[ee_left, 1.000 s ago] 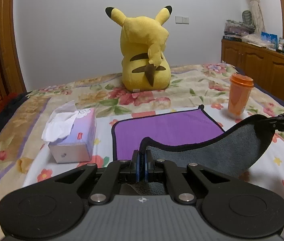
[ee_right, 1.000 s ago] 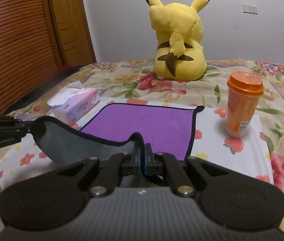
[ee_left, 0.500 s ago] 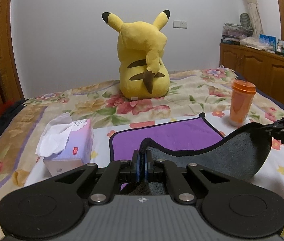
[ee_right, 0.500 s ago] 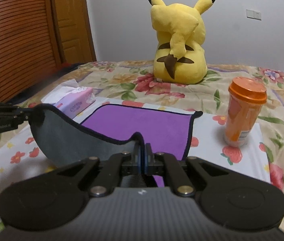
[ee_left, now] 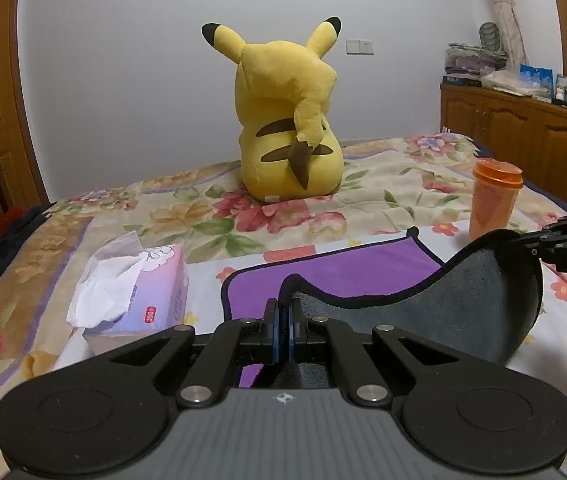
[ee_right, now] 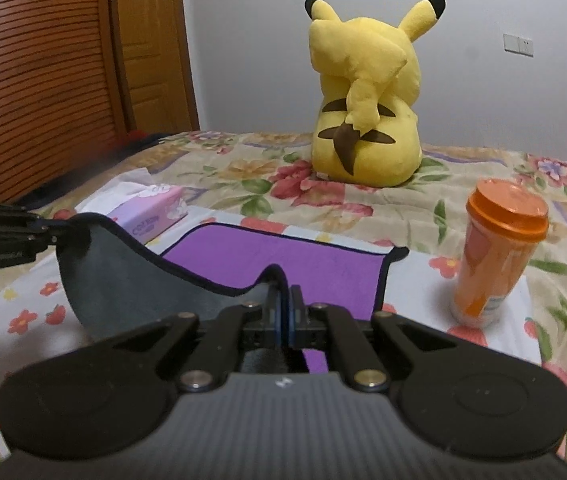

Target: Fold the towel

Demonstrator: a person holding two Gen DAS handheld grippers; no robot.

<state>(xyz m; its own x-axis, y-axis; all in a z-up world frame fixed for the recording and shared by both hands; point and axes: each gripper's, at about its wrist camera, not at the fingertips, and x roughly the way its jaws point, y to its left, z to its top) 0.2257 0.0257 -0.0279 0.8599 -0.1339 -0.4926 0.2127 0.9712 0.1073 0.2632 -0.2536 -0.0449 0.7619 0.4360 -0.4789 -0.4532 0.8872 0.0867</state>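
My left gripper (ee_left: 282,322) is clamped on one near corner of the purple, black-edged towel (ee_left: 335,270) and my right gripper (ee_right: 284,312) on the other, so the grey underside sags between them while the far part lies flat on the floral bedspread (ee_left: 211,216). I read "DAS" on the right gripper in the left view and "COTTON" on the tissue box (ee_right: 151,210). Since a second ago both corners have risen; the lifted edge runs left to right.

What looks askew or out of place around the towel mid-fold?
Nothing stands out. Purple towel with grey underside hangs evenly between the left claw and right claw; lidded orange plastic cup stands upright, apart.
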